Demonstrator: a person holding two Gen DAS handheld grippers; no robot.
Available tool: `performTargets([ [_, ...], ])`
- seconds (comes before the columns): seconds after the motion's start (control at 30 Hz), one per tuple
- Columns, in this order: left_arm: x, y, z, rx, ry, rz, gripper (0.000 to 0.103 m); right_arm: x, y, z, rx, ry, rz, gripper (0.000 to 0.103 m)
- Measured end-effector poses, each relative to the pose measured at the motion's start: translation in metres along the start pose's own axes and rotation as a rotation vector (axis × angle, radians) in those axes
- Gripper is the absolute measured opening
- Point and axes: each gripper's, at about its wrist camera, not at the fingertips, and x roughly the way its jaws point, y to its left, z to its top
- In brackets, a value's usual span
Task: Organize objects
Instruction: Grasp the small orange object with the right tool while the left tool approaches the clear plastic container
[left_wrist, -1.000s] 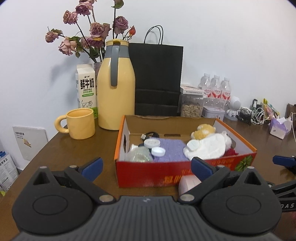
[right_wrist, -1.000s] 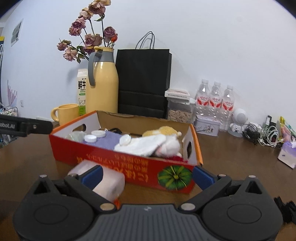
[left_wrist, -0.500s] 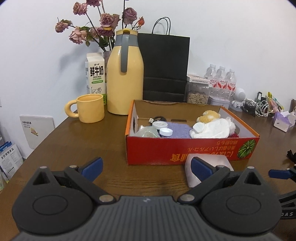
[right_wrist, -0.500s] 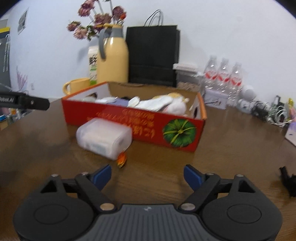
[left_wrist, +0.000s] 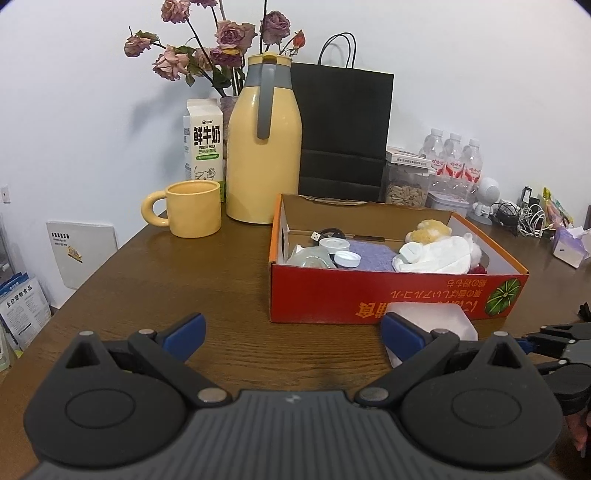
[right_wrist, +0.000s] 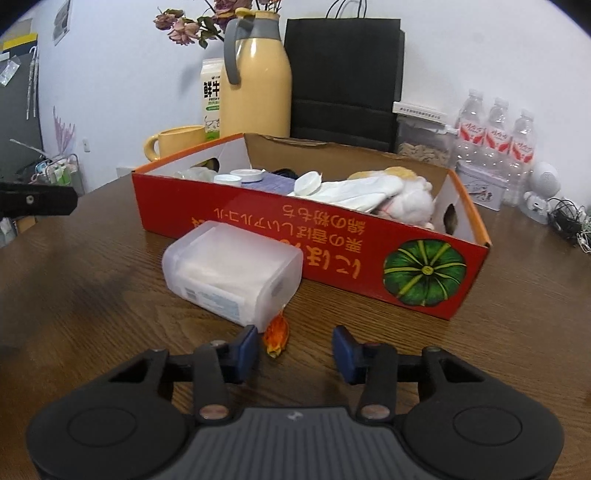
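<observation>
1. Since half a second earlier, both tongs had pulled back from the red cardboard box (right_wrist: 310, 236); the right tongs (right_wrist: 294, 349) had narrowed from a wide spread to a partial gap, holding nothing.
2. Left tongs (left_wrist: 291, 332) stood wide apart and empty above the brown wood-grain worktop (left_wrist: 192, 280).
3. Only the right wrist view showed a small orange scrap (right_wrist: 276, 332) lying on the worktop, just ahead of the blue fingertips (right_wrist: 246, 349) and touching the near corner of the translucent plastic container (right_wrist: 232, 273).
4. That container, a rounded frosted box lying on its side with a printed label on its near face, rested on the worktop against the red box's front wall; the left wrist view showed only its top edge (left_wrist: 432, 317) behind the right fingertip.
5. Only the left wrist view gave a look down into the box: round white lids (left_wrist: 334, 244), a purple cloth (left_wrist: 371, 256) and a white fabric piece (left_wrist: 436, 254) lay inside.
6. A glossy yellow thermos jug (left_wrist: 263, 147), a yellow mug (left_wrist: 192, 208), a milk carton (left_wrist: 204, 140) and a matte black paper bag (left_wrist: 343, 129) stood behind.
</observation>
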Motion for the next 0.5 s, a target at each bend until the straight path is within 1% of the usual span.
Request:
performTargets([
  [0.07, 0.003, -0.002, 0.000, 0.003, 0.003, -0.003, 0.103, 0.003, 0.000, 0.001, -0.002, -0.003, 0.009, 0.042],
  [0.13, 0.004, -0.004, 0.000, 0.007, 0.005, -0.009, 0.103, 0.004, -0.001, 0.001, -0.005, -0.007, 0.025, 0.036],
  [0.2, 0.005, -0.008, 0.001, 0.011, 0.006, -0.013, 0.103, 0.004, -0.001, 0.000, -0.008, -0.015, 0.053, 0.025],
  [0.3, 0.008, -0.014, 0.002, 0.017, 0.008, -0.016, 0.103, 0.002, 0.002, -0.002, -0.026, -0.029, 0.076, 0.015],
  [0.5, 0.014, -0.028, 0.002, 0.036, 0.021, -0.028, 0.103, 0.000, -0.004, -0.003, 0.006, -0.034, 0.090, 0.014],
])
